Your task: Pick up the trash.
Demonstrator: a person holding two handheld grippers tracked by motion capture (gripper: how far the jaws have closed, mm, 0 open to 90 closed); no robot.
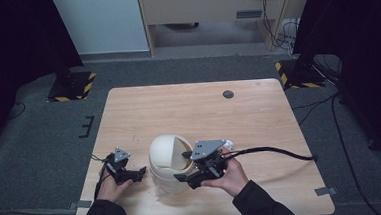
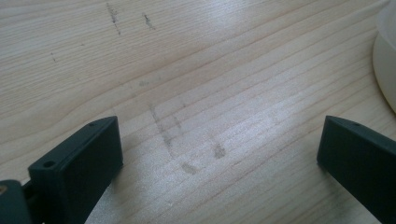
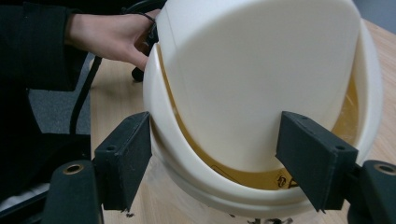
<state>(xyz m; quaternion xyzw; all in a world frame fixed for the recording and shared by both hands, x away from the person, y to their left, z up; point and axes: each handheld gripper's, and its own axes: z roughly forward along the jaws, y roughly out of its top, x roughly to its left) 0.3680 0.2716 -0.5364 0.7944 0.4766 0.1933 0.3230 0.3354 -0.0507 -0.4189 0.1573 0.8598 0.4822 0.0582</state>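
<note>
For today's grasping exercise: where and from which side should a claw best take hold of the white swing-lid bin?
Probably the swing-lid bin at its domed top's rim, from the person's right: the right claw already faces it open, straddling the tilted flap.

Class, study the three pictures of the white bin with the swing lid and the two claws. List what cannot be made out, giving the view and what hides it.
- Bin contents: in the right gripper view the tilted lid covers the opening of the white bin.
- Yellow label inside the rim: cut off by the lid, unreadable.
- Bin base: in the high view the right claw and hand cover part of it.
- Left gripper view: the bin is cut off by the right edge.
</note>
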